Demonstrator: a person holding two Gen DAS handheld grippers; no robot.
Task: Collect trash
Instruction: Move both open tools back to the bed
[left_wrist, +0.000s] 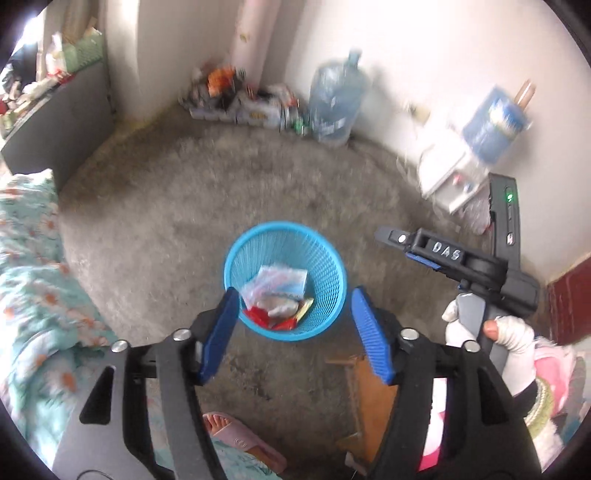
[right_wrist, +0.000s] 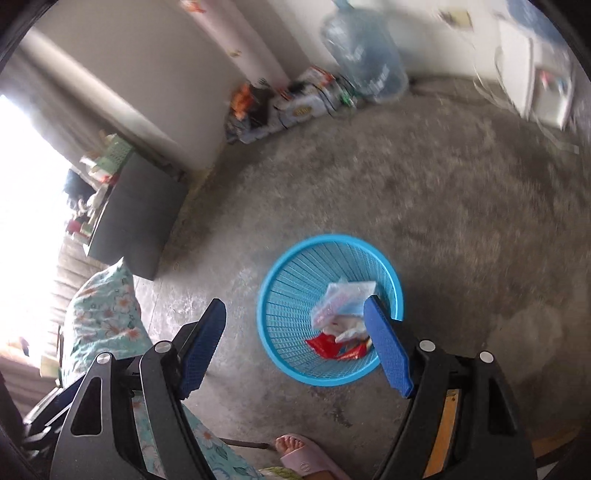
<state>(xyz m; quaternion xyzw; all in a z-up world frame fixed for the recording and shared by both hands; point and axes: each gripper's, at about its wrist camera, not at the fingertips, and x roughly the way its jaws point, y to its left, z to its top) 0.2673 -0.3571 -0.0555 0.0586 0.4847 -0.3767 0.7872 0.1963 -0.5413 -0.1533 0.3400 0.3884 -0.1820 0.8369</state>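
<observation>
Left hand-held gripper (left_wrist: 291, 334): jaws apart, nothing between them. Right hand-held gripper (right_wrist: 295, 345) likewise wide, empty. Blue basket (left_wrist: 236, 254) on the floor (left_wrist: 155, 229) below holds wrappers (left_wrist: 280, 295), partly hidden behind pads; background blurred.

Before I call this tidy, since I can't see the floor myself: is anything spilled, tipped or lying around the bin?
Nothing stands out. The blue plastic mesh wastebasket stands upright on the grey concrete floor, with the wrappers and clear plastic bag inside it, none beside it.
</observation>
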